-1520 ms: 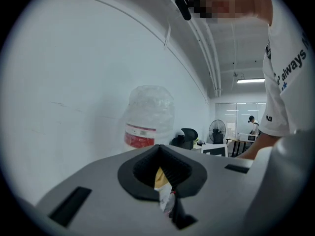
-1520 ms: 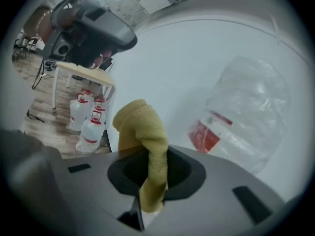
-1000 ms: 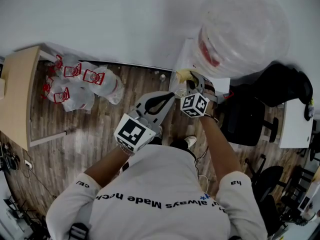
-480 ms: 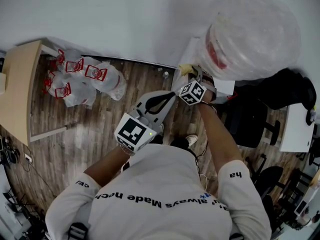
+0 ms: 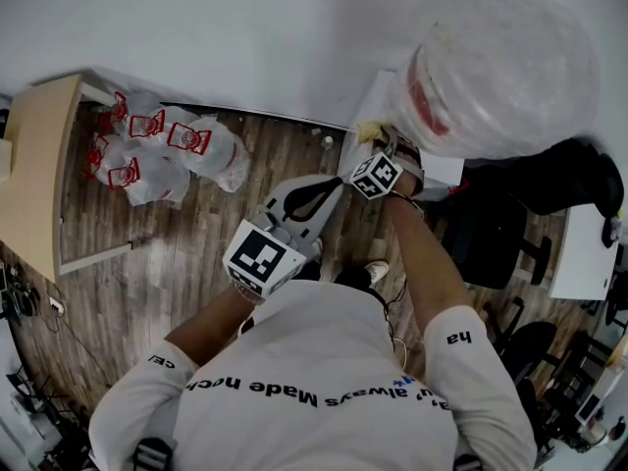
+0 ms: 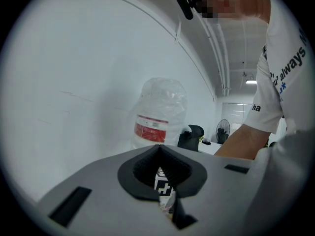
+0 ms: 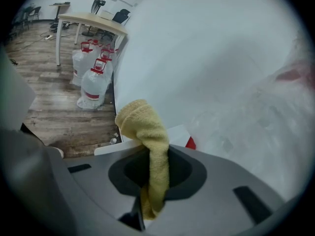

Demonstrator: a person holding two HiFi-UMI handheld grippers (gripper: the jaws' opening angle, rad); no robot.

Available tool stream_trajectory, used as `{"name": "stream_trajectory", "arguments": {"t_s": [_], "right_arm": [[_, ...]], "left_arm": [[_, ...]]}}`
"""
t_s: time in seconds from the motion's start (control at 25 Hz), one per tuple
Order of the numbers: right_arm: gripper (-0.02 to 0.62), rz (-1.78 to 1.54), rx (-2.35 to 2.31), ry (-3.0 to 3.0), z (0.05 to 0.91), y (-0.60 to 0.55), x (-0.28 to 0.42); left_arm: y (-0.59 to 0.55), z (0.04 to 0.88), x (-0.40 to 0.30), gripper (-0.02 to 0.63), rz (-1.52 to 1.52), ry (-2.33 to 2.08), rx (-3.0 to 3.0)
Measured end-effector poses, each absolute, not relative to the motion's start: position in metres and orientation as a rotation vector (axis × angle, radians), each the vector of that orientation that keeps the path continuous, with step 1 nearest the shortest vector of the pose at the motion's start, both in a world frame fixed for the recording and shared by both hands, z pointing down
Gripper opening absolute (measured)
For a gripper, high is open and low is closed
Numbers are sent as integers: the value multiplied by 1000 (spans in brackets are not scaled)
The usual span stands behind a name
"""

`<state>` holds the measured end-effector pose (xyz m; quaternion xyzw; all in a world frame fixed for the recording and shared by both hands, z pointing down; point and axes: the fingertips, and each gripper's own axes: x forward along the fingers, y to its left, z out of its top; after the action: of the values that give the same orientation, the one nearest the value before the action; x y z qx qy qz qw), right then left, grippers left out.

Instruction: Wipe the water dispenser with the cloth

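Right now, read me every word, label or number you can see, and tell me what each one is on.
"always Made": back of the person's shirt; the rest of that line is unclear.
"ha": right sleeve.
Red label on the bottle: too blurred to read.
Red labels on the floor jugs: too small to read.
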<state>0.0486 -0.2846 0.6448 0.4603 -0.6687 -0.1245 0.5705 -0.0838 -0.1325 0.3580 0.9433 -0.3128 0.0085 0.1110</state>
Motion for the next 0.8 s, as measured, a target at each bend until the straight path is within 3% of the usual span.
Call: {"name": "stream_trajectory", "arguments": {"t_s": [0.8], "right_arm": [[46, -251, 994, -1621, 656, -257, 41]], "left_arm": [[-117, 351, -83, 17, 13, -912, 2797]]}}
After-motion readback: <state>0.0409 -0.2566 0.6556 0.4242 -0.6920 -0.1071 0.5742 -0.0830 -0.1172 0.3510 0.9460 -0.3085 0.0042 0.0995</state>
